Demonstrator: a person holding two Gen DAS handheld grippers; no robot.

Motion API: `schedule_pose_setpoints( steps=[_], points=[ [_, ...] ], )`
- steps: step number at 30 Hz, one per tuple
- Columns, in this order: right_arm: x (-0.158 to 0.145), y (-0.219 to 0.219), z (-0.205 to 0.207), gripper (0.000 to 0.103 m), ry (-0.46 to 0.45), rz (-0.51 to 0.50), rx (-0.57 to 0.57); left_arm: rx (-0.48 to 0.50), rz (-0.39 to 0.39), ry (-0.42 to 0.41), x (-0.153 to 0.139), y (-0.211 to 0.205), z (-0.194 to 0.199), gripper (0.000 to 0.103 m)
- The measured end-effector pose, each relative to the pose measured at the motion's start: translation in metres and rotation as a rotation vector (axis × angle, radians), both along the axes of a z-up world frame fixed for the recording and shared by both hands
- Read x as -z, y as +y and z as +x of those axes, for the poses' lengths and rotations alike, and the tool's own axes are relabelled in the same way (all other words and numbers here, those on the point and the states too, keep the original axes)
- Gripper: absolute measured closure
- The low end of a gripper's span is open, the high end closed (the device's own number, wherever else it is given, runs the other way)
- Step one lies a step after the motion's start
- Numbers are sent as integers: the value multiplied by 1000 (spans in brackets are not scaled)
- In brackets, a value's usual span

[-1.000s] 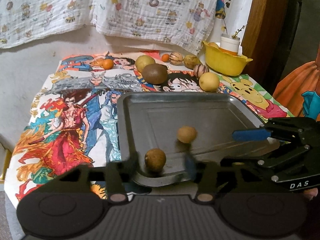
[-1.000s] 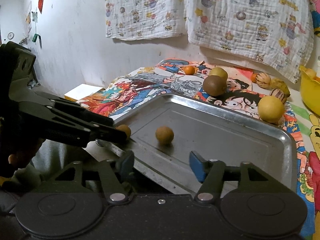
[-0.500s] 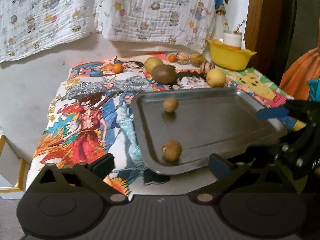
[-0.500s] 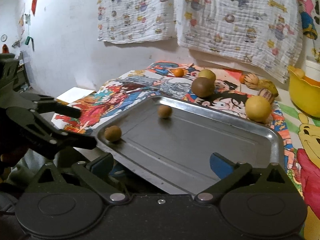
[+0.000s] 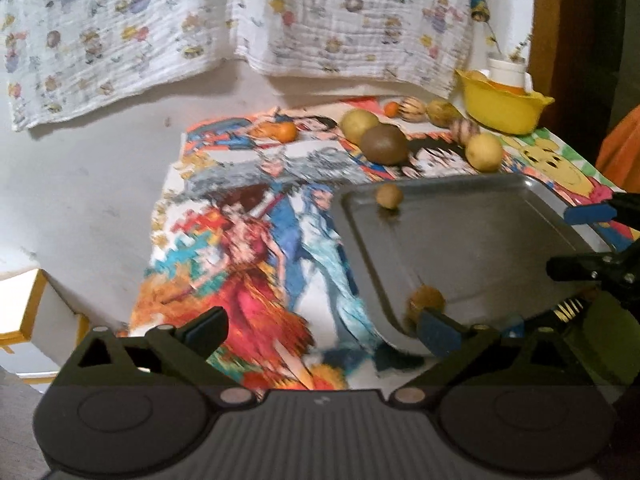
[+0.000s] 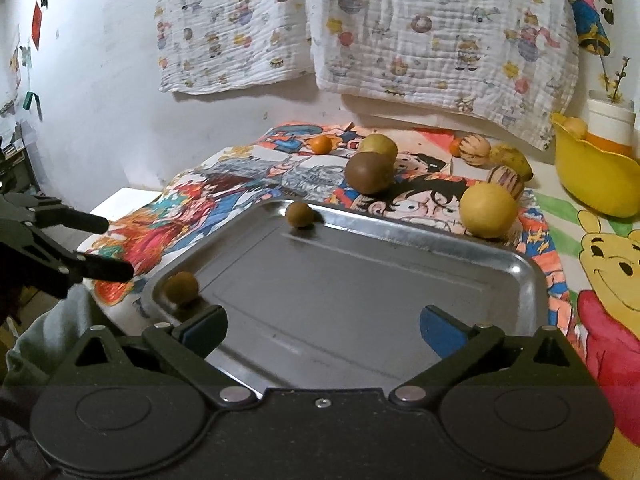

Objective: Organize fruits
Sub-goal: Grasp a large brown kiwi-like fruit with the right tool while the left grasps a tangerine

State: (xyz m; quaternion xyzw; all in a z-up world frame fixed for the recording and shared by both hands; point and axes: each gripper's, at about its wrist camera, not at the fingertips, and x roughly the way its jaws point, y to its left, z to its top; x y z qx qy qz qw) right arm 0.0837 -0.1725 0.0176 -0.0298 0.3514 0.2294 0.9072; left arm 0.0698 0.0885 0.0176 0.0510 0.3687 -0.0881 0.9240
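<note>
A: What is the tray (image 6: 400,236) made of?

B: It looks like metal, grey and smooth, with a dull shine on the rim at 12 o'clock.

A: And the cover (image 6: 600,264) under it?

B: A printed cloth with cartoon figures, matt. The hanging cloths (image 6: 440,28) on the wall are a thin crinkled cotton, rough in texture.

A: The bowl (image 6: 596,176) at 2 o'clock?

B: Yellow plastic, a little glossy.

A: The fruits?

B: The two small brown fruits (image 6: 299,214) in the tray look matt. The large yellow fruit (image 6: 488,210) is smooth.

A: The right gripper (image 6: 322,326)?

B: Black matt plastic, with blue pads (image 6: 436,326).
</note>
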Motion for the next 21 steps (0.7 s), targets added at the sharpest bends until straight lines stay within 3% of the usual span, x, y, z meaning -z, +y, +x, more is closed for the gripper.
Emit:
schedule_pose_setpoints(
  steps=[10,21],
  points=[
    [-8,-1,42,1,-28,-23,-2,-27,3,-34,-21,0,64,1],
    [-6,20,121,1,3,-34,-31,-45,47,-92,-14,-3,154,1]
  ],
)
